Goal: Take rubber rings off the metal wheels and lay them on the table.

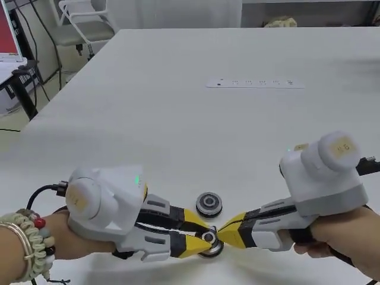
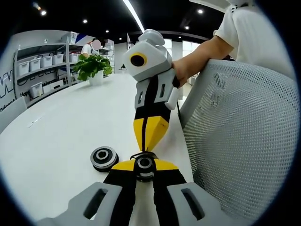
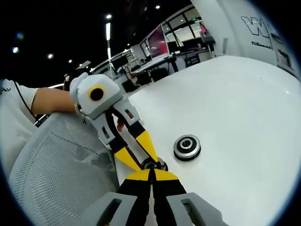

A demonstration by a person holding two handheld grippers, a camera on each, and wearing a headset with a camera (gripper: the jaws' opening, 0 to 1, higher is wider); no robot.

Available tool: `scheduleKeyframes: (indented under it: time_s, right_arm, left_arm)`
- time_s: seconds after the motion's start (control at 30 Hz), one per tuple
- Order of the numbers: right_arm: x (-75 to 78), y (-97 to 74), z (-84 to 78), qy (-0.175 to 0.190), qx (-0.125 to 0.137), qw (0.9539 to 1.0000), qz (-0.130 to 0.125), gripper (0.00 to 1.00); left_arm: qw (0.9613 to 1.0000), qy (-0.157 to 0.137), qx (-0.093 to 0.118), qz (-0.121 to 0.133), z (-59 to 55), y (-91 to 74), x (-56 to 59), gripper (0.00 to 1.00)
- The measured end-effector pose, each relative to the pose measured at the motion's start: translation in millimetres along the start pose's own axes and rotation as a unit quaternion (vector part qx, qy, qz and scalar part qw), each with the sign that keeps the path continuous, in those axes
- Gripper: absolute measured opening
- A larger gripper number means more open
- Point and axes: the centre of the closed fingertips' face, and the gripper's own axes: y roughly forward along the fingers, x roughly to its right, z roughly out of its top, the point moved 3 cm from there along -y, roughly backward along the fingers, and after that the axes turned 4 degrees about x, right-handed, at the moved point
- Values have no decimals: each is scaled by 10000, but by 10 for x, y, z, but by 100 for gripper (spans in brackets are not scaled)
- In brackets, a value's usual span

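Observation:
A small metal wheel (image 1: 209, 244) with a black rubber ring is held just above the white table (image 1: 178, 119), near its front edge. My left gripper (image 1: 208, 238) is shut on this wheel (image 2: 145, 167). My right gripper (image 1: 221, 230) meets it tip to tip from the right. Its jaws are pressed together on the thin rubber ring (image 2: 139, 155) at the wheel's far rim. In the right gripper view the wheel (image 3: 153, 164) sits just past my right gripper (image 3: 151, 172). A second wheel (image 1: 209, 203) with its ring on lies flat on the table a little behind the tips.
A white power strip (image 1: 255, 83) lies farther back on the table. A white chair (image 1: 83, 21) stands off the far left corner. A grey mesh chair back (image 2: 244, 136) is close behind the grippers. A potted plant (image 2: 91, 68) stands at the table's far end.

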Motion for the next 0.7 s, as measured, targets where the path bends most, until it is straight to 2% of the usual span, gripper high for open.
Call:
scheduleKeyframes:
  time_s: [0.13, 0.17, 0.2, 0.23, 0.3, 0.37, 0.4, 0.5, 0.57, 0.7]
  right_arm:
    - [-28, 15, 11, -102, 2, 9999, 55, 0]
    - [-61, 18, 18, -105, 27, 9998, 173, 0]
    - [-85, 29, 84, -20, 267, 9994, 206, 0]
    - [-99, 19, 109, 12, 312, 9991, 276, 0]
    - [-21, 8, 93, -147, 165, 9997, 32, 0]
    - [-14, 2, 67, 14, 164, 9999, 34, 0]
    - [-12, -3, 74, 240, 264, 9994, 22, 0]
    - [26, -12, 63, 319, 212, 9993, -50, 0]
    - [29, -10, 46, 288, 165, 9994, -80, 0]
    - [29, -9, 16, 251, 93, 9996, -92, 0]
  left_arm:
    - [10000, -17, 0, 10, 2, 1, 0, 7]
    - [10000, -19, 1, 20, 2, 2, 0, 7]
    - [10000, -19, -1, 22, 4, 4, 2, 7]
    - [10000, -18, -11, 30, 5, 7, 2, 7]
    - [10000, 14, -65, 30, 13, 13, 4, 7]
    - [9999, 56, -114, 48, 20, 20, 11, 7]
    - [9999, 2, -137, 65, 20, 20, 6, 7]
    - [9997, -108, -192, 75, 28, 20, 1, 8]
    - [9993, -296, -243, 21, 36, 21, 17, 10]
    - [9990, -297, -323, 35, 44, 29, 24, 11]
